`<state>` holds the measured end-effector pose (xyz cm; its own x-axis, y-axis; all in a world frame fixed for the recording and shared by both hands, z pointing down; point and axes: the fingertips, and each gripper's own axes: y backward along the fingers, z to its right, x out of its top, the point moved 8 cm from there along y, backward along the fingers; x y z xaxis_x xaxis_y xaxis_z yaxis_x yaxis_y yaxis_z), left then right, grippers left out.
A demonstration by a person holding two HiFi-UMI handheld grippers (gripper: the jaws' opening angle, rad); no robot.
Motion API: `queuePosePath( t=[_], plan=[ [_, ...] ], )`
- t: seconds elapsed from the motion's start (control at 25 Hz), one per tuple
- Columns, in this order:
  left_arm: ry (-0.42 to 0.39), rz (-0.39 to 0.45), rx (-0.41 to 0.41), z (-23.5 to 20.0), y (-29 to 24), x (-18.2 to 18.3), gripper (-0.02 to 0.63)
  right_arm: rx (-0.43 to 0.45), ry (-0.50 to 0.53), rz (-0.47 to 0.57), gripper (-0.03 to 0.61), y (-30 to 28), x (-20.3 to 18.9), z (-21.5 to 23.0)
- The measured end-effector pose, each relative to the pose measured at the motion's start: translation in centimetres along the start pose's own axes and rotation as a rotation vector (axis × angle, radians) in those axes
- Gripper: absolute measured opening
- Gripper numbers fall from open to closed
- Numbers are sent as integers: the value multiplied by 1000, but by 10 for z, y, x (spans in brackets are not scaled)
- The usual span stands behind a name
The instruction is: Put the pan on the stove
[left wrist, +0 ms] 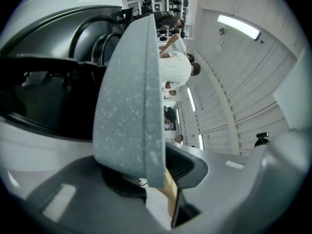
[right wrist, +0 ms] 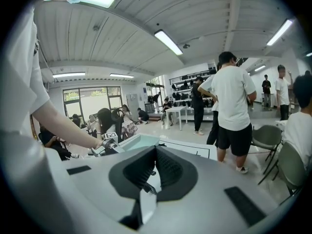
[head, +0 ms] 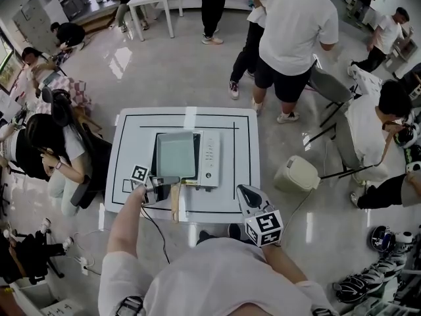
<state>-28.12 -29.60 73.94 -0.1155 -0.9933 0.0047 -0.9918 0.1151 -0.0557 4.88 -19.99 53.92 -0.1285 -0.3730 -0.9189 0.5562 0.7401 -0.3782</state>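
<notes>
Inside left gripper (left wrist: 156,177), pan handle (left wrist: 169,189) seemingly clamped; head view hides contact.

A white table (head: 131,143) carries the stove (head: 209,158) near its middle.

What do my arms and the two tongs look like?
The left tongs and right tongs are grey with black ribbed pads; each carries a white cube with black square markers. A black cable trails from the left one. Short white sleeves.

Left tool (head: 166,183) level, clamped on pan handle (head: 175,206); right tool (head: 245,191) downtilted, jaws together.
</notes>
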Motion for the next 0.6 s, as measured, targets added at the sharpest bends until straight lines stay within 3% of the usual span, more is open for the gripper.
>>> queuePosePath(
  t=[0.36,0.6],
  plan=[
    [-3,-32,16,3,2,5,131,5,-5,-18,9,-1,-6,-2],
    [48,-31,10,2,3,9,130,8,-10,-24,9,-3,-5,-3]
  ],
)
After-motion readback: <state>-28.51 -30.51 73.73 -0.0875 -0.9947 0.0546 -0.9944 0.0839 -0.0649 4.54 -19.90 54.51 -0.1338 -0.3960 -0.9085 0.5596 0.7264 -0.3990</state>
